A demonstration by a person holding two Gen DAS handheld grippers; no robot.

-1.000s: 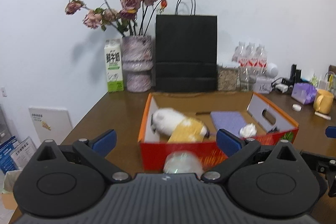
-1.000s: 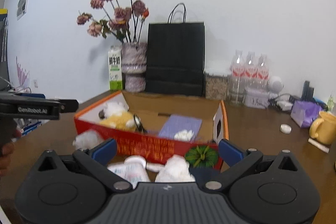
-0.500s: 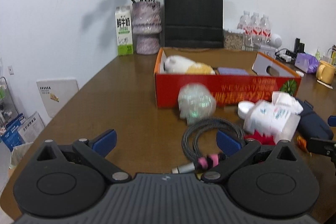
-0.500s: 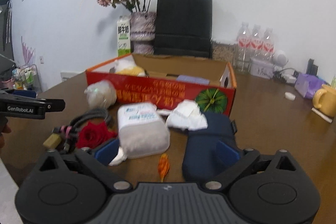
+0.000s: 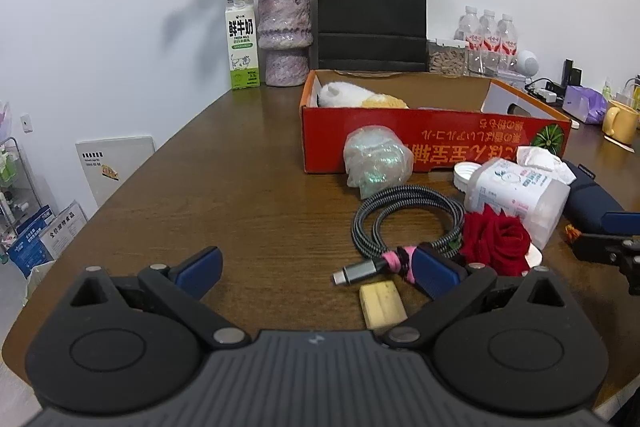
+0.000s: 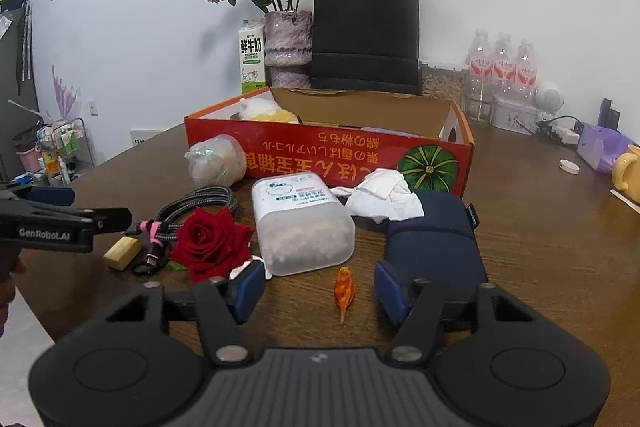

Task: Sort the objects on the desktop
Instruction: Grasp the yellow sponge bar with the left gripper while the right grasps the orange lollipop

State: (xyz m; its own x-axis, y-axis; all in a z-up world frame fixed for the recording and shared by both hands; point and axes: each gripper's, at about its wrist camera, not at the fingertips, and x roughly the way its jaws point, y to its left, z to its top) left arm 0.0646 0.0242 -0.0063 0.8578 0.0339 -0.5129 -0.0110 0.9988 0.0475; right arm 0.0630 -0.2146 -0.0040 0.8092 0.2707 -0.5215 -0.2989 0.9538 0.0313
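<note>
step: grab orange bit (image 6: 344,285) near desk (image 6: 540,247) front edge | right gripper (image 6: 320,291) jaws have just been closing, half-open, straddling it, not gripping | left gripper (image 5: 316,269) jaws wide, empty | tip: lower, centre, then pinch; box (image 6: 320,151) behind

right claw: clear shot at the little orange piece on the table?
Probably yes. The orange piece lies on bare table between the right claw's open jaws, which have just been closing and hold nothing. The clear tub and navy pouch flank it closely without covering it.
</note>
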